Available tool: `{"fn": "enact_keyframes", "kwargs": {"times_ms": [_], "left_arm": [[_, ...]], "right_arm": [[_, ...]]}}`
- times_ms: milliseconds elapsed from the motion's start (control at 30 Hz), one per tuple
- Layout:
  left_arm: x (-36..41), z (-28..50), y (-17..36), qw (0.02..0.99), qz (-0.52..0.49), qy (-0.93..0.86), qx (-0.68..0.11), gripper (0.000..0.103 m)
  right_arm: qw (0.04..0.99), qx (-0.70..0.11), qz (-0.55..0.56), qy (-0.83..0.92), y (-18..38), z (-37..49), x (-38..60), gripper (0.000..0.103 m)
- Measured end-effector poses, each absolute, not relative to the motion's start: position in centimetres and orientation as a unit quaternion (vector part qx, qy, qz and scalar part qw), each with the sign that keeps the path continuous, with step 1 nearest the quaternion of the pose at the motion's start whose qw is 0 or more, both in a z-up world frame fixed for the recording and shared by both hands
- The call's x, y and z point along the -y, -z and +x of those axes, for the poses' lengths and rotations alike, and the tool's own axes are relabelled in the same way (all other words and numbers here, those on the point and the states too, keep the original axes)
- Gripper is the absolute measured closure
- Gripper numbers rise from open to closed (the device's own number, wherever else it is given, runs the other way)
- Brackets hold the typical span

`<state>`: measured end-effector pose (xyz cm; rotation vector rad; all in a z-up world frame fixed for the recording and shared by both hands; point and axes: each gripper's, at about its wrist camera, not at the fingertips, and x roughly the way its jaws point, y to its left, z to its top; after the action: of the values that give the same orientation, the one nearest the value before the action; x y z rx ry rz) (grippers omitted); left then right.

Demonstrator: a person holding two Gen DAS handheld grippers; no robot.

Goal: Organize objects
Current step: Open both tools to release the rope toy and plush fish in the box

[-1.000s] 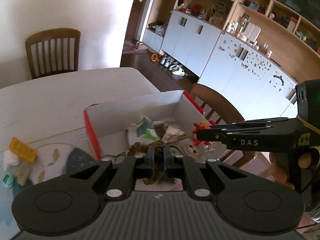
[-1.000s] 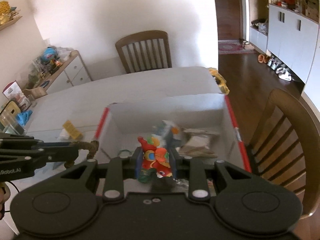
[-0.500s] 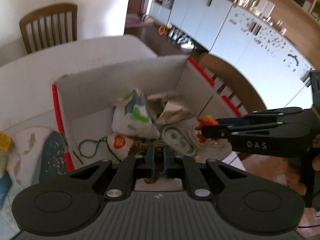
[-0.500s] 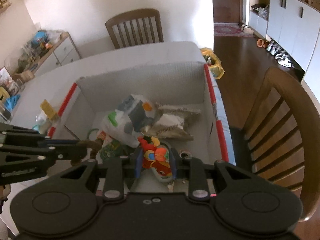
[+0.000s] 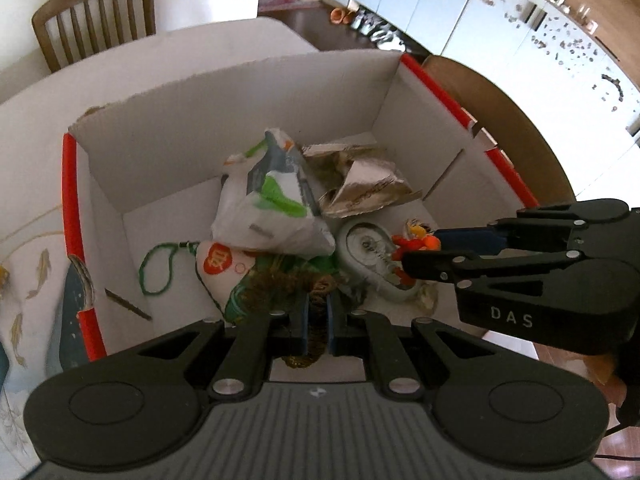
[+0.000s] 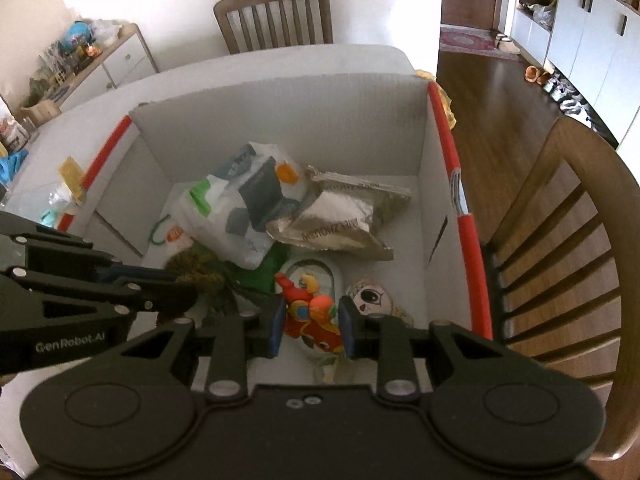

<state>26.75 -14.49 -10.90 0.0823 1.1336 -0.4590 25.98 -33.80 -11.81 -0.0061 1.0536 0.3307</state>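
An open white cardboard box [image 5: 240, 120] with red edges stands on the table, and both grippers hang low inside it. My left gripper [image 5: 317, 314] is shut on a brown braided rope piece [image 5: 320, 286]; from the right wrist view the same gripper [image 6: 180, 294] comes in from the left with the rope [image 6: 196, 268] at its tips. My right gripper [image 6: 312, 330] is shut on a red and orange toy figure [image 6: 314, 316]. In the left wrist view that gripper [image 5: 418, 250] reaches in from the right, the toy [image 5: 412, 242] just above a white oval case [image 5: 368, 252].
On the box floor lie a white printed bag [image 6: 236, 208], a silver foil pouch [image 6: 340, 220], a green cord loop [image 5: 160, 268], an orange-logo pouch [image 5: 220, 264] and a face badge [image 6: 368, 296]. A wooden chair [image 6: 560, 240] stands right of the box, another chair [image 6: 276, 16] behind the table.
Both grippers have sunk from above the box rim down into it and tilted further downward. Each has kept its hold: the rope on the left, the toy on the right.
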Motion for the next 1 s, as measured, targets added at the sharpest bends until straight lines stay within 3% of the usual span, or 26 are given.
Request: {"fn": "enact_keyframes", "kwargs": {"times_ms": [567,1000], "left_arm": [[14.4,26.7,12.3,0.807,0.037,0.204,-0.553,0.093],[12.7,24.7,9.6,0.838,-0.003,0.207,-0.504,0.092]], "right_arm": [[0.85,-0.497,0.031,-0.174,10.4,25.2,35.4,0.072],[0.864,-0.467,0.045,-0.184,7.5,22.9,35.8,0.07]]}}
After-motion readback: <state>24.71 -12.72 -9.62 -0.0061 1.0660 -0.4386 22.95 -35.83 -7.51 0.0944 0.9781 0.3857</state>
